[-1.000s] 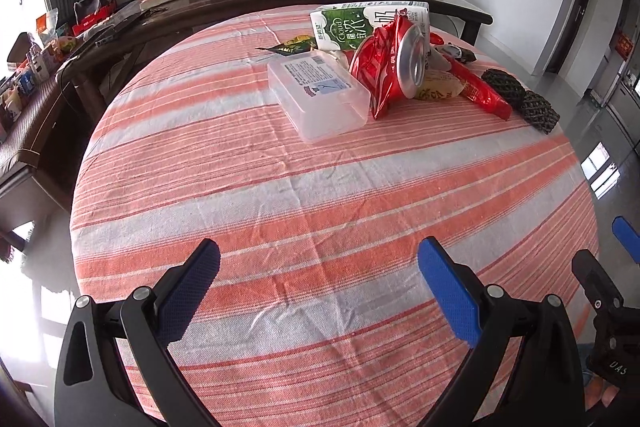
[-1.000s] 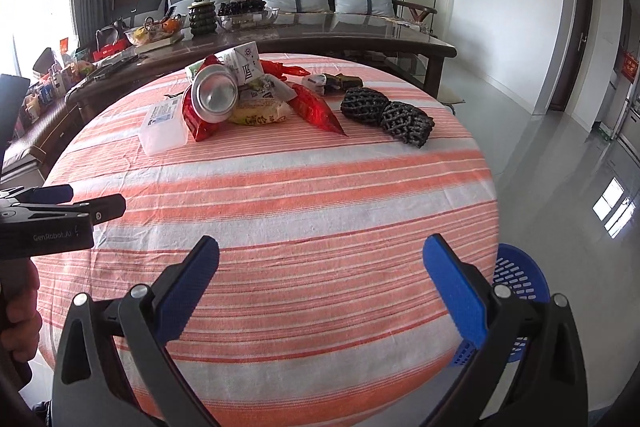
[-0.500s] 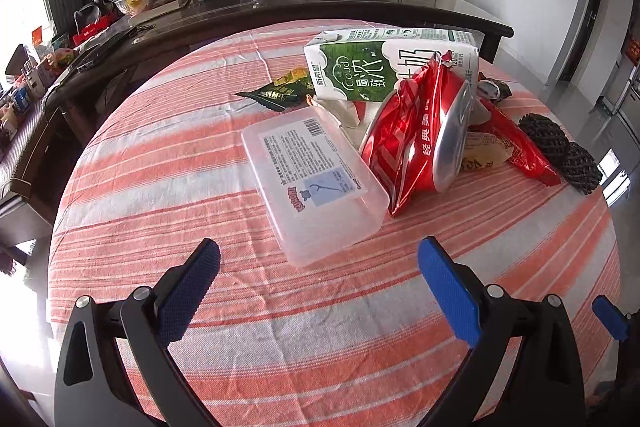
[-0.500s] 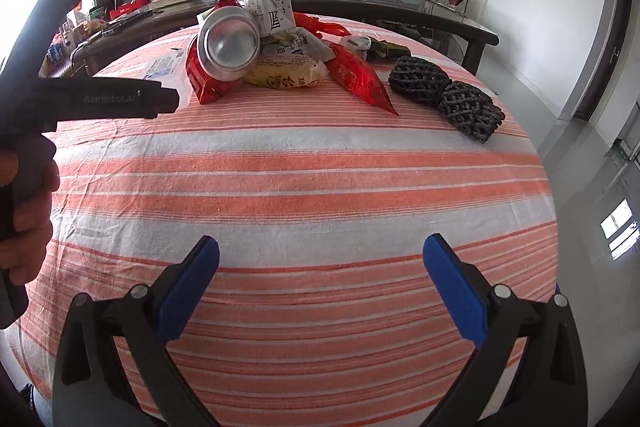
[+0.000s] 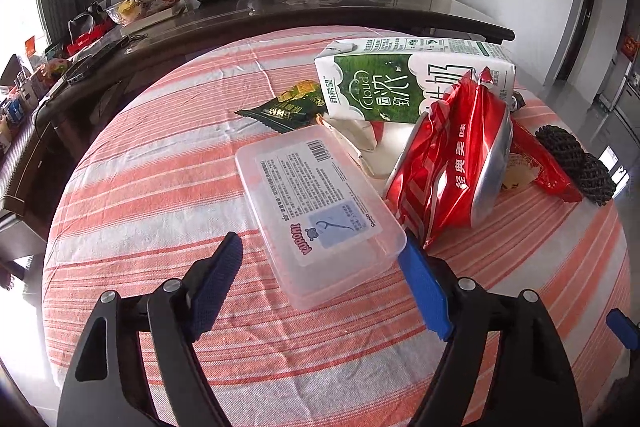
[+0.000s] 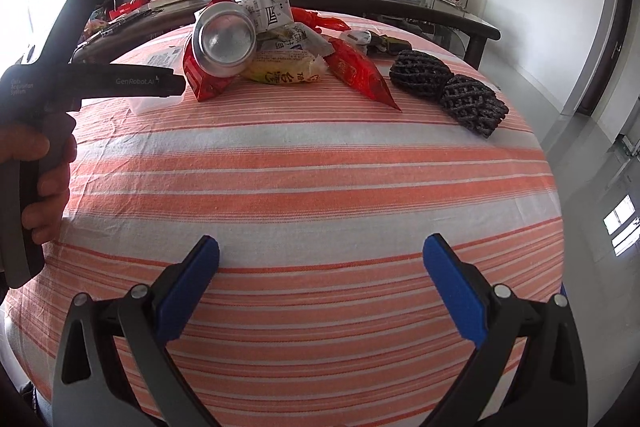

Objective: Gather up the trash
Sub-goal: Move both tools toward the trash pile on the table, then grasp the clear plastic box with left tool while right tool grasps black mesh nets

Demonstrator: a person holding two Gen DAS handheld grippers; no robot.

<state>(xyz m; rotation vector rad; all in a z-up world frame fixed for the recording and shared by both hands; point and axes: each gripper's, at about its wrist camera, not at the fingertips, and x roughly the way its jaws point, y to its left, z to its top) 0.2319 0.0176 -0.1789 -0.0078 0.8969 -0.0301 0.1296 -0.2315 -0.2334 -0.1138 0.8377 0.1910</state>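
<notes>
While the left gripper hangs low over the near end of the clear plastic box, its jaws have just been closing in from their widest. The box's near corner sits between the blue pads, with the right pad at or almost at the box's edge and the left one apart from it, so nothing is pinched yet. The right gripper waits with its jaws spread wide and empty above bare striped tablecloth, well short of the heap.

From where I stand, the job has barely begun. All the rubbish I can see lies on the round table, bunched at its far side. Just beyond the box are a crushed red can in red wrapping, a green and white milk carton lying on its side, and a small dark green sachet. To the right of these lie a yellow snack packet, a long red wrapper and two black foam nets side by side. No bin shows in either view, so I cannot tell where the pieces are meant to go. The box looks to be the first pick, and everything else remains to be cleared.
</notes>
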